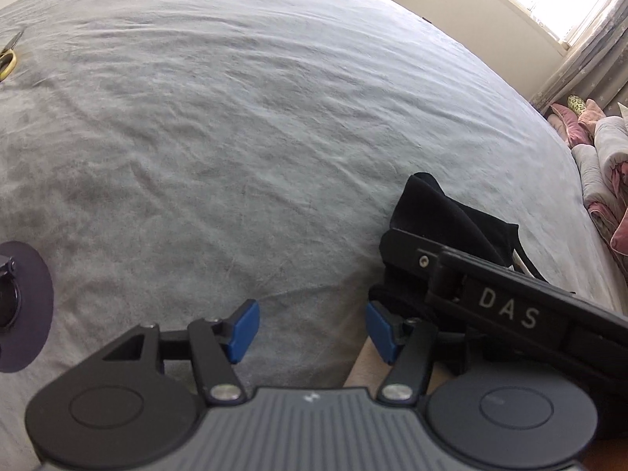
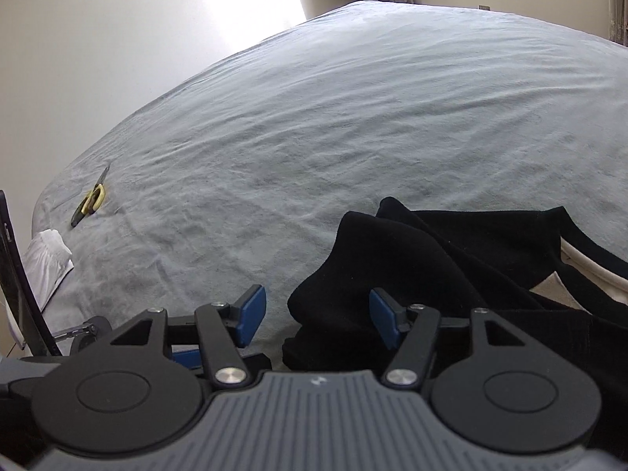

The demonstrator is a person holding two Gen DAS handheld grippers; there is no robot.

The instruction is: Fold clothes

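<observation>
Both tools, the right tool [image 2: 317, 314] and left tool [image 1: 312, 329], hang with jaws apart and empty over the bed [image 2: 353, 117], where the black garment [image 2: 431, 259] lies bunched at the near edge, so a shallow pinch could catch one layer and drag it crooked.

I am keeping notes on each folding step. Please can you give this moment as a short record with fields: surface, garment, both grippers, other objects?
surface: grey bedsheet, wrinkled
garment: black garment, crumpled near the bed's close edge, not yet folded
left gripper: open, nothing between the pads, over bare sheet
right gripper: open, garment fold beside its right pad, not pinched
other objects: yellow-handled scissors far left on the sheet; white cloth at the left edge
</observation>
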